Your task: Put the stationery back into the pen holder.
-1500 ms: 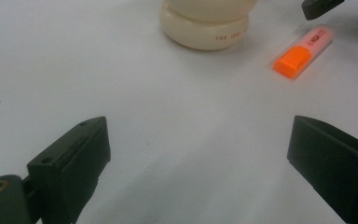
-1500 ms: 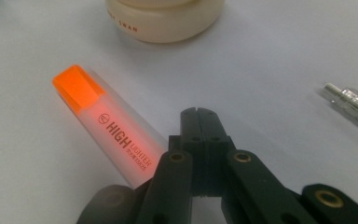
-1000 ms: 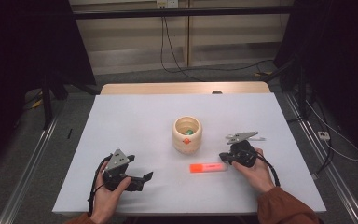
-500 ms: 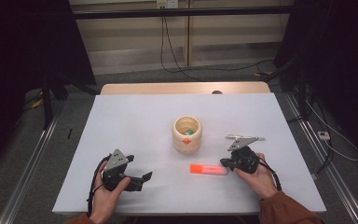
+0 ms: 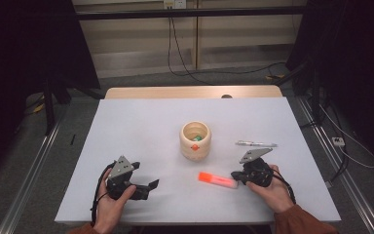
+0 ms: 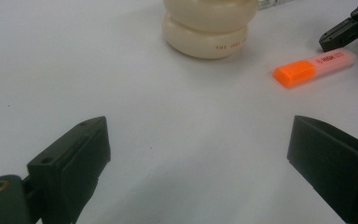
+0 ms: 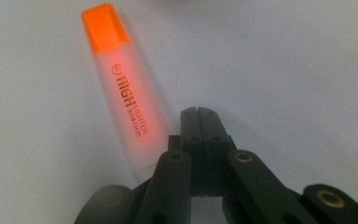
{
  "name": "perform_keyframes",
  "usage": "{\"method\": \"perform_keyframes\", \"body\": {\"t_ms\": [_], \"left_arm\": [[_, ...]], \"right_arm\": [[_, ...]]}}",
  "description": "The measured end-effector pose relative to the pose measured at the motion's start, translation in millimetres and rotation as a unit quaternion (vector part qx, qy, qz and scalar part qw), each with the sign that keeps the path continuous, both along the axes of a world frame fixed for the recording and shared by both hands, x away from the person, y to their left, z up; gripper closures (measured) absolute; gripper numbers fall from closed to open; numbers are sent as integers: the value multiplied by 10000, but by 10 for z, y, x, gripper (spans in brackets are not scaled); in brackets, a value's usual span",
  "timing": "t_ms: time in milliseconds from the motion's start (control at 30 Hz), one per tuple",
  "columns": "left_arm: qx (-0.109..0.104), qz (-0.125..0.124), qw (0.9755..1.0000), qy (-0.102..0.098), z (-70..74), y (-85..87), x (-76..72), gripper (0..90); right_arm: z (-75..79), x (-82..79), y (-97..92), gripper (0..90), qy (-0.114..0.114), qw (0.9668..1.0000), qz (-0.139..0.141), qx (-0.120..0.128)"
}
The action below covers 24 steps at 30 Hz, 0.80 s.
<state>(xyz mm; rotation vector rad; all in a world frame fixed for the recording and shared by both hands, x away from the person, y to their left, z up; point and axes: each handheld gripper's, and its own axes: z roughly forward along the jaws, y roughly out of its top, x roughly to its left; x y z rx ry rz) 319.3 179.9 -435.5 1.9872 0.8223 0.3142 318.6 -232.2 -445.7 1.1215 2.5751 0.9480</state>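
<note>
Right gripper (image 5: 235, 176): jaws pressed together, nothing between them, as the right gripper view shows; tips low over the white table (image 5: 141, 131), just beside the pale end of the highlighter (image 5: 217, 179). Whether the tips touch it cannot be told. Held in the person's right hand (image 5: 271, 189), grey plate on top.

Left gripper (image 5: 152, 186): jaws spread wide, empty, bare tabletop between them in the left gripper view; held in the left hand (image 5: 111, 204) near the table's front left, pointing right, well apart from everything else.

Highlighter: translucent body with orange cap, lying flat on the table in front of the cup, cap end toward the table's middle; print on the barrel reads "HIGH".

Cup (image 5: 195, 140): cream, round, bulging sides, upright near the table's centre; small green and orange items inside, too small to identify. It stands behind the highlighter and apart from it.

Pen (image 5: 256, 144): slim, clear-bodied, lying flat to the right of the cup, beyond the right gripper.

Obstructions: none lying between either gripper and the highlighter
</note>
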Motion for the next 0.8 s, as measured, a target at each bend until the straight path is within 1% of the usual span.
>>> {"method": "perform_keyframes", "body": {"t_ms": [100, 200, 267, 300, 367, 433, 500, 567, 600, 700, 733, 800], "left_arm": [[-6, 13, 10000, 10, 4, 1, -3, 58], [-11, 17, 10000, 9, 6, 6, -5, 58], [-18, 19, 10000, 7, 7, 10, -3, 58], [-50, 21, 10000, 7, 3, 9, -2, 58], [-31, 19, 10000, 11, 4, 12, -2, 58], [-30, 19, 10000, 17, 3, 12, -1, 58], [-25, 18, 10000, 18, 3, 11, 0, 58], [-23, 13, 10000, 9, 2, 10, 2, 58], [-20, 9, 10000, 7, 1, 9, 3, 58], [-12, 9, 10000, 4, 2, 10, 4, 58], [-31, 7, 10000, 5, 0, 9, 4, 58], [-19, 11, 10000, 7, 1, 11, 6, 58]], "right_arm": [[-3, 6, -11, 890, 25, 10000, -14, 54], [17, 4, -36, 802, -13, 10000, -48, 60], [36, 5, -80, 777, -35, 9998, -89, 172], [47, 3, -99, 746, -79, 9997, -127, 205], [76, 0, -144, 630, -167, 9992, -166, 336], [100, -4, -177, 558, -245, 9987, -209, 393], [123, -15, -202, 460, -258, 9983, -129, 502], [140, -23, -212, 316, -249, 9982, -113, 541], [145, -27, -213, 272, -223, 9982, -90, 554], [152, -30, -191, 154, -182, 9982, 14, 572], [152, -28, -173, 141, -178, 9983, 56, 553], [151, -29, -127, 138, -115, 9981, 154, 591]]}}
